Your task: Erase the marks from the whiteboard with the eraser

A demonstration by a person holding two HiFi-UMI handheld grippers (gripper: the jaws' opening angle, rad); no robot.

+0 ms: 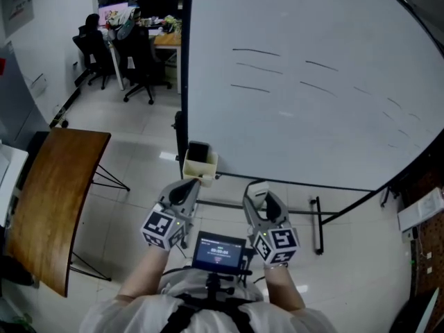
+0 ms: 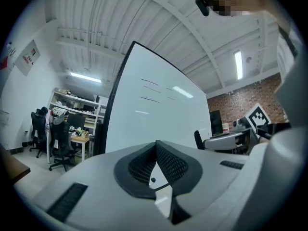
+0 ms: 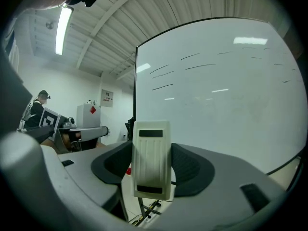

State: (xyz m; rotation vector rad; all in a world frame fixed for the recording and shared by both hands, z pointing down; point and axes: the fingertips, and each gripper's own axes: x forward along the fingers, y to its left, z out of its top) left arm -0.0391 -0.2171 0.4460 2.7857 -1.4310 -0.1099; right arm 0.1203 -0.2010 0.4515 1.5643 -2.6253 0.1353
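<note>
In the head view a tiled office floor is spreading below, and the whiteboard is standing ahead. Its dark marks are all showing across the upper half, so erasing is not yet under way. The right gripper is holding the eraser below the board's bottom edge, apart from it. A wooden desk is standing well to the left, leaving open floor.

In the left gripper view, the left gripper is showing its jaws pressed together, with nothing between them.

In the right gripper view, the jaws are clamping the eraser upright, and the board is lying unobstructed ahead.
</note>
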